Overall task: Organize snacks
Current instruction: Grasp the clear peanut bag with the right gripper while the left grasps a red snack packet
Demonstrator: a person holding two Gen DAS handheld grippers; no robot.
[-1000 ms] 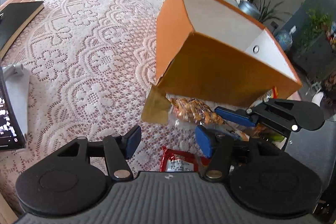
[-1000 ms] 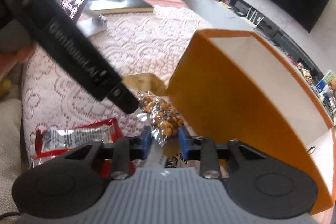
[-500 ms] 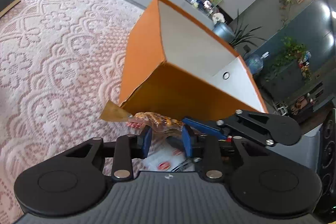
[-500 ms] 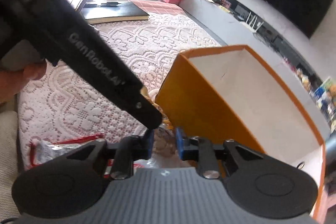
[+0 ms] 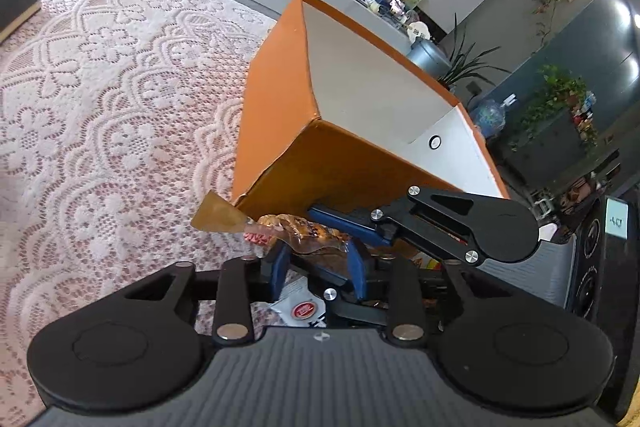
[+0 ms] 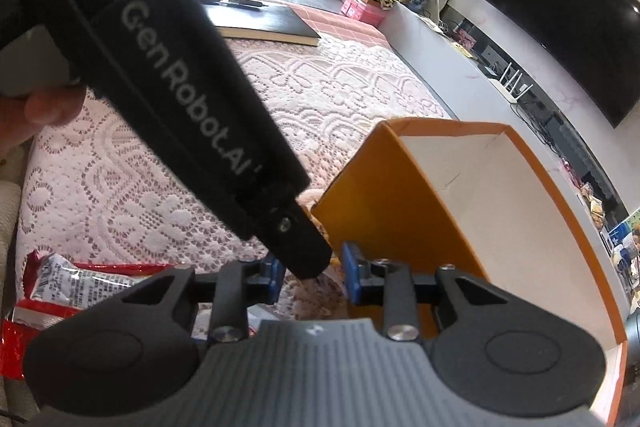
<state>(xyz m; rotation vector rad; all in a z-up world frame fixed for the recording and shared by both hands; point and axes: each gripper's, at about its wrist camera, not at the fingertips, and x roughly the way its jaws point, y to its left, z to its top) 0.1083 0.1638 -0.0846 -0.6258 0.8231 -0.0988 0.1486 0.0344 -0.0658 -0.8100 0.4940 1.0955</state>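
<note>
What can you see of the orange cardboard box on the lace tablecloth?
The orange cardboard box stands upright and open-topped on the white lace tablecloth. Its outside is orange, its inside plain white, with a small round hole in one end wall. No contents show. A clear packet of nuts is near its bottom corner; contact is unclear.

Left gripper (image 5: 318,265): jaws part-open, just widened a bit, clear bag of nuts (image 5: 298,227) between the blue pads. Right gripper (image 6: 310,277): jaws narrow, just easing apart, the same bag in the gap; pad contact can't be confirmed. Grippers cross: the right one reaches in from the right just ahead of the left jaws. A thumb (image 6: 48,105) shows behind the left body.
</note>
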